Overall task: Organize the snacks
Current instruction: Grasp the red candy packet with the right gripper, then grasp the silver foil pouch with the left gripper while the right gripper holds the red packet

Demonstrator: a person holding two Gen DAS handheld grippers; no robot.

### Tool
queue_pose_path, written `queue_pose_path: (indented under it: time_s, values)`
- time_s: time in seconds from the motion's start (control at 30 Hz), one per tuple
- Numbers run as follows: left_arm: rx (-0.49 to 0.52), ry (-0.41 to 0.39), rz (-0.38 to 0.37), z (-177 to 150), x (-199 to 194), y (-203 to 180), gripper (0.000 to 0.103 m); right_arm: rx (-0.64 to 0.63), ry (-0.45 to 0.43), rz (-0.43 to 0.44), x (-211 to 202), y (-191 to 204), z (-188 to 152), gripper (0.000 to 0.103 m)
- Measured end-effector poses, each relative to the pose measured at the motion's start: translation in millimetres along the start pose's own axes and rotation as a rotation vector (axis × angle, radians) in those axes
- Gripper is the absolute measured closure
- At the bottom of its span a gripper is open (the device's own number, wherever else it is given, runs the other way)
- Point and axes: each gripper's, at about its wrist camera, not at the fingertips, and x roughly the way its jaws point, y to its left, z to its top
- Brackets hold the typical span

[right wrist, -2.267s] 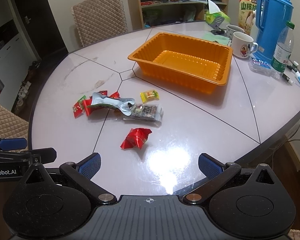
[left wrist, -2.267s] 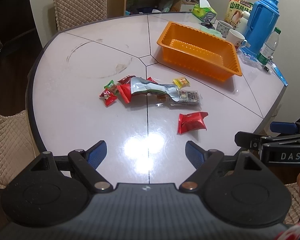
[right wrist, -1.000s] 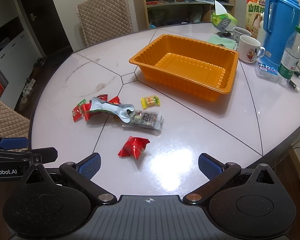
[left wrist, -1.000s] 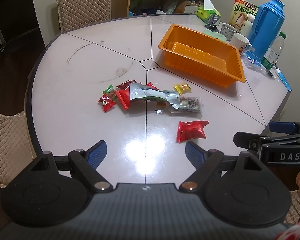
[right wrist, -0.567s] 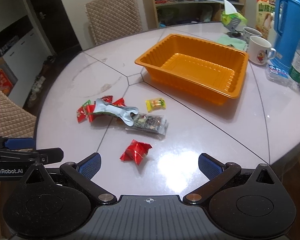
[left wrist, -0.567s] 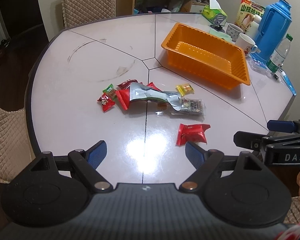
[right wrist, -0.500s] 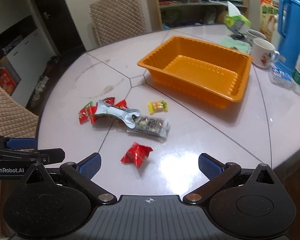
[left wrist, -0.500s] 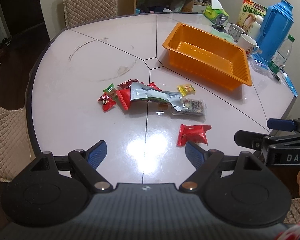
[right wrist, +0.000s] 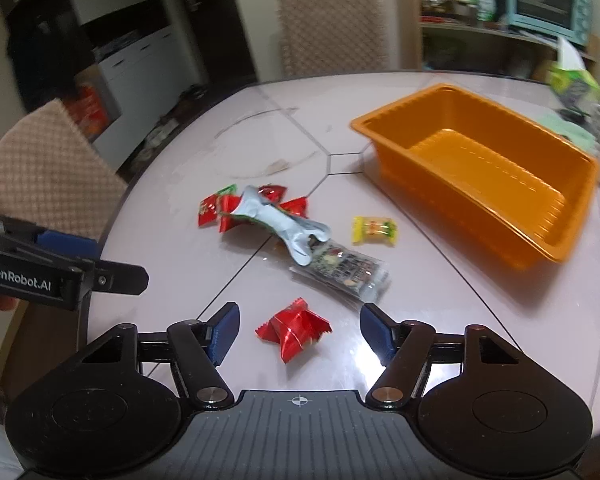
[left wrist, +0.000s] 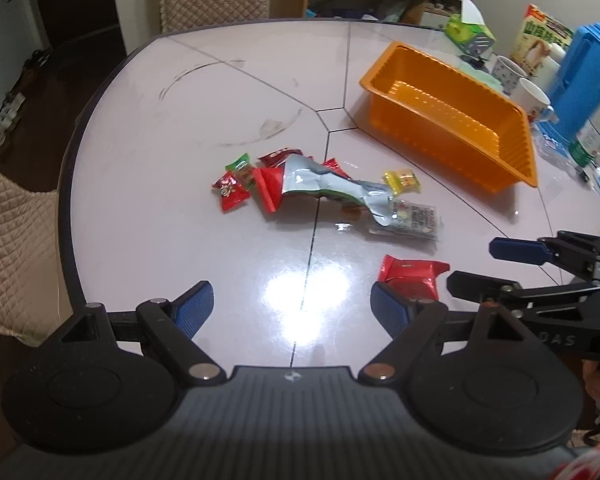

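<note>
In the left wrist view, the left gripper [left wrist: 291, 307] filled the bottom of the frame with its blue-padded fingers spread wide and nothing between them. Just above its right fingertip lay a red snack packet [left wrist: 412, 276] on the pale table [left wrist: 148, 184]. Higher, at the centre of the frame, the other snacks were scattered: a crumpled silver bag [left wrist: 332, 186] lying over several small red packets, a small yellow candy [left wrist: 402, 181] to its right, and a clear wrapped bar [left wrist: 414, 219] below that candy. The orange tray [left wrist: 520, 120] stood empty in the upper right, well apart from the snacks. A blue thermos [left wrist: 584, 80] and a white mug [left wrist: 534, 98] stood behind the tray at the right edge. The right gripper [left wrist: 500, 264] reached in from the right edge, open, beside the red packet.

In the right wrist view, which was somewhat blurred, the right gripper [right wrist: 296, 330] sat low in the frame, fingers apart on either side of the red snack packet [right wrist: 294, 330] without touching it. The silver bag [right wrist: 284, 224] and clear bar [right wrist: 346, 270] lay above, the yellow candy [right wrist: 374, 230] to their right, the orange tray [right wrist: 396, 120] in the upper right. The left gripper [right wrist: 136, 276] entered from the left edge; from here I could not tell its opening.
</note>
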Motion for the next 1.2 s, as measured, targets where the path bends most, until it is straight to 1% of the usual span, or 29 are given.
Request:
queue_pose_path:
  time_s: [0.13,0.23,0.3,0.4,0.47,0.63,0.67,0.77,0.83,0.87,0.97,1.07,1.17,1.2]
  values:
    - [-0.024,0.007,0.025,-1.9,4.8,0.0,0.019,-0.087,0.021,0.031,20.0,-1.1,1.7,0.037]
    - [-0.042,0.014,0.042,-3.8,8.0,-0.2,0.019,-0.148,0.039,0.058,33.6,-1.9,1.3,0.039]
    - [-0.054,0.017,0.052,-5.3,9.9,0.1,0.019,-0.188,0.059,0.067,41.8,-2.0,0.6,0.045]
    - [-0.069,0.023,0.069,-7.7,12.7,0.0,0.019,-0.235,0.085,0.077,53.2,-2.3,-2.6,0.050]
    - [-0.076,0.027,0.079,-9.3,14.1,-0.3,0.019,-0.263,0.088,0.080,59.0,-2.2,-4.7,0.052]
    - [-0.082,0.035,0.092,-11.1,17.3,-3.8,0.019,-0.312,0.101,0.087,65.2,0.0,-10.7,0.064]
    - [-0.079,0.035,0.094,-11.2,17.7,-5.1,0.019,-0.315,0.103,0.089,66.3,-0.4,-11.5,0.064]
    - [-0.067,0.033,0.096,-11.4,18.4,-9.3,0.019,-0.311,0.099,0.091,66.6,-2.7,-13.0,0.067]
    - [-0.054,0.029,0.102,-11.3,19.5,-13.1,0.019,-0.301,0.098,0.093,65.1,-5.3,-13.9,0.071]
    - [-0.047,0.026,0.104,-11.1,20.0,-14.8,0.019,-0.292,0.098,0.094,63.6,-6.4,-14.2,0.075]
    - [-0.029,0.013,0.111,-10.7,21.1,-19.8,0.020,-0.255,0.090,0.087,58.2,-13.6,-15.8,0.077]
    - [-0.002,-0.007,0.115,-9.1,22.5,-27.6,0.026,-0.207,0.068,0.078,46.6,-23.1,-15.9,0.078]
    - [0.049,-0.038,0.126,-6.6,25.4,-37.5,0.032,-0.151,0.036,0.068,31.7,-36.2,-13.4,0.078]
    - [0.071,-0.047,0.132,-5.5,27.1,-41.3,0.032,-0.130,0.026,0.066,26.3,-41.3,-12.5,0.078]
